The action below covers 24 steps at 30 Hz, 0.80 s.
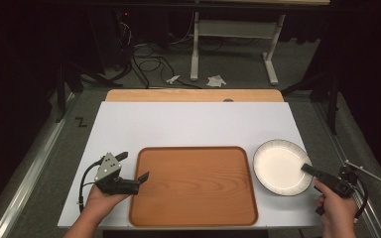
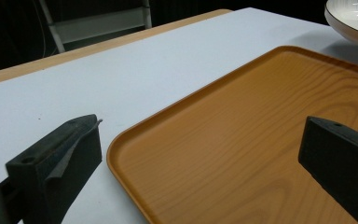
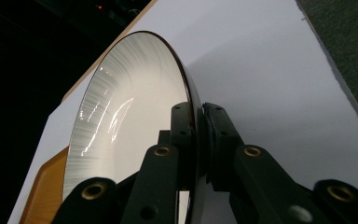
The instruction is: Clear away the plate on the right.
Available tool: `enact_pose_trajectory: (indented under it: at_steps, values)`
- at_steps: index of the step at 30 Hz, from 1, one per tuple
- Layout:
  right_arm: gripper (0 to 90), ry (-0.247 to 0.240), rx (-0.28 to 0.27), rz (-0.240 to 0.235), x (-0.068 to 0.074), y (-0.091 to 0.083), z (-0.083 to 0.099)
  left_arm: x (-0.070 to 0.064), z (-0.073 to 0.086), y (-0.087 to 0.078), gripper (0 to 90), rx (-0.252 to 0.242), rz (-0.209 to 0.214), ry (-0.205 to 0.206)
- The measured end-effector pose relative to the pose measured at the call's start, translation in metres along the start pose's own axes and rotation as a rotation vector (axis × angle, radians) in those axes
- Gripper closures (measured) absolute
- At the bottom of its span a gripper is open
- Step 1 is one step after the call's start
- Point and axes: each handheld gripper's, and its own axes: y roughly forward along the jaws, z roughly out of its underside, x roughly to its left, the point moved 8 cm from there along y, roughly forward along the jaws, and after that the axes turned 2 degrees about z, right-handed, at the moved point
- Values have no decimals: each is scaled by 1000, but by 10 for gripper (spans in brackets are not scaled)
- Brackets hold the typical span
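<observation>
Pinching the plate (image 1: 282, 166) rim at its 4 o'clock, the right tongs (image 1: 311, 170) look ready to lift it; left tongs (image 1: 135, 171) gape apart, straddling the tray (image 1: 193, 186) edge at 9 o'clock.

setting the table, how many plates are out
1: a white plate right of the wooden tray, its near rim pinched in the right gripper. The tray holds none.

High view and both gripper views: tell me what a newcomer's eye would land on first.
The big wooden tray stands out, lying bare at the near middle of the white table. To its right sits a white plate with a dark rim, and the right hand-held gripper is clamped on its near-right edge. The left hand-held gripper is open, its jaws either side of the tray's left rim.
</observation>
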Motion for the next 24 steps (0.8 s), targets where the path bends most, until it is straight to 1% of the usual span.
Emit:
enact_pose_trajectory:
  at_steps: [5,6,7,8,9,10,12,15,17,18,19,20,21,22,23,24]
  values:
    - [847,-15,-8,-25,10,-2,-2,1,-2,-2,3,-16,-9,3]
    - [847,-9,-11,-27,12,-2,-3,1,-2,-3,3,-18,-10,2]
    - [847,-22,-14,-37,16,-1,-3,1,-2,-3,2,-19,-11,2]
    - [847,-22,-14,-37,16,-1,-3,1,-2,-3,2,-20,-13,2]
    - [847,-37,-15,-45,19,-1,-4,1,-3,-3,3,-22,-12,3]
    - [847,-37,-15,-45,19,-1,-4,1,-3,-3,3,-24,-11,3]
    - [848,-36,-11,-51,24,0,-4,1,-3,-3,3,-24,-9,8]
    - [849,-51,-9,-61,31,1,-4,2,-2,-2,3,-18,-6,11]
    - [849,-63,-5,-72,40,4,-4,2,-1,-2,3,-17,-4,10]
    - [849,-63,-5,-72,40,4,-4,2,-2,-2,3,-17,-3,11]
    - [849,-82,4,-78,47,6,-3,2,-2,-2,3,-19,-3,12]
    - [849,-82,4,-78,47,6,-3,1,-2,-2,3,-21,-3,13]
    - [849,-98,13,-81,54,9,-3,1,-2,-3,3,-22,-3,12]
    - [849,-98,13,-81,54,9,-3,1,-2,-4,3,-22,-2,12]
    - [849,-109,16,-82,57,11,-3,2,-2,-4,3,-24,-3,12]
    - [849,-103,29,-86,64,14,-2,2,-3,-4,3,-27,-4,10]
